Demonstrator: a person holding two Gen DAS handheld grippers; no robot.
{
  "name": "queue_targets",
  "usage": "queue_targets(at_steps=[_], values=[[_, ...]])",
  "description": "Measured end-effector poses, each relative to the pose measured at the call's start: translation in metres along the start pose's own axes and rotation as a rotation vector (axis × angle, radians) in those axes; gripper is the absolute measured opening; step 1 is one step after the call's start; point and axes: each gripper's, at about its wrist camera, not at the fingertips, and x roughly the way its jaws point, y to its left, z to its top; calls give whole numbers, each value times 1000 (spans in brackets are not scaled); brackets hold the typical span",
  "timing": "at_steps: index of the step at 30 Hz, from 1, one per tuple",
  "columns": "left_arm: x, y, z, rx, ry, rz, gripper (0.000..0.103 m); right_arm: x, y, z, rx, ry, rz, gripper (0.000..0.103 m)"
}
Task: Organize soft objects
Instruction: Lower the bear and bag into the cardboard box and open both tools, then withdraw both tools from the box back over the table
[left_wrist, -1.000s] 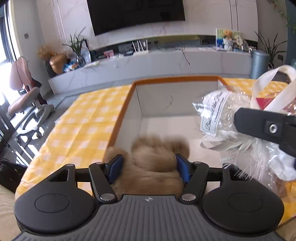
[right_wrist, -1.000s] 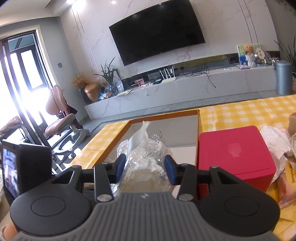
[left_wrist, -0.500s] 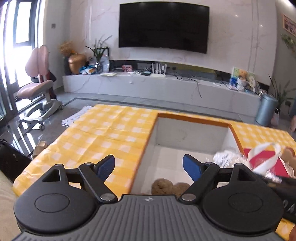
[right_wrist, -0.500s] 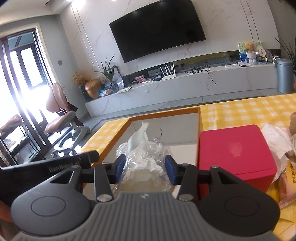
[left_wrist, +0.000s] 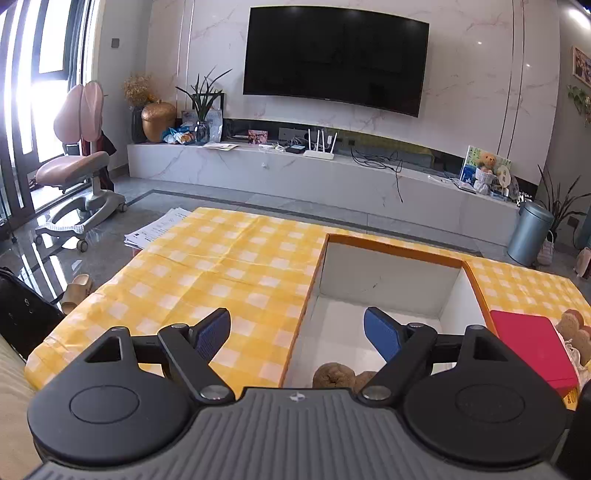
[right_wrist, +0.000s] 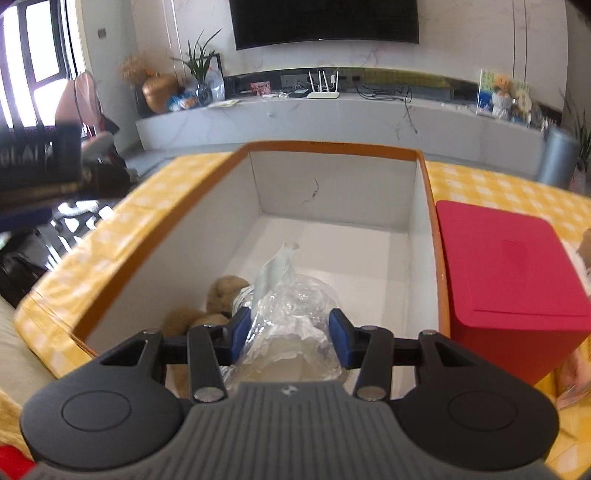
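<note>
An orange-rimmed white box (left_wrist: 391, 246) (right_wrist: 332, 147) sits open on the yellow checked table. A brown plush toy (left_wrist: 334, 374) (right_wrist: 225, 290) lies on the box floor at its near left end. My left gripper (left_wrist: 297, 334) stands open above the box's near left rim, nothing between its blue pads. My right gripper (right_wrist: 290, 334) is shut on a crinkly clear plastic bag (right_wrist: 291, 306) with a white ribbon, held low inside the box beside the plush toy.
A red box (right_wrist: 509, 273) (left_wrist: 532, 343) stands right of the orange-rimmed box. More plush pieces (left_wrist: 574, 328) lie at the far right. Yellow checked cloth (left_wrist: 207, 273) covers the table to the left. A TV wall and low cabinet are beyond.
My left gripper let go of the brown plush toy, opened wide and drew back and up. My right gripper carried the plastic bag forward and down into the box.
</note>
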Motion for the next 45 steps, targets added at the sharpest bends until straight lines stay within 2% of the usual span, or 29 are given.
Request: queue_targets(at_steps=[4,8,10,12,16,19,27,34,37,41,45], values=[[2,-4,-3,20,7,-1,96,3,4,-4,-45,-2,-30,49],[0,-6,-4,30,3,-3,96,3,8,-4,-87,-12,-38,57],[-1,-6,-4,32,2,-6,96,0,9,-4,-95,-26,-20,64],[0,-5,-3,36,0,-6,96,-5,11,-2,-101,-51,-9,85],[-2,-3,-2,26,-3,-7,96,-17,17,-2,-151,-130,-11,92],[-5,-1,0,17,-14,-12,96,-22,21,-1,-172,-145,-11,92],[-14,-4,5,10,-24,-20,96,-41,11,7,-76,-185,49,92],[-28,-9,7,-13,-24,-108,96,-76,-15,19,-30,-258,39,92],[-36,-14,9,14,-24,-175,96,-94,-28,24,-30,-283,9,92],[-48,-22,10,0,-32,-233,96,-118,-46,29,-42,-306,-42,92],[-57,-36,10,-9,-35,-330,96,-143,-70,29,-18,-314,-67,92]])
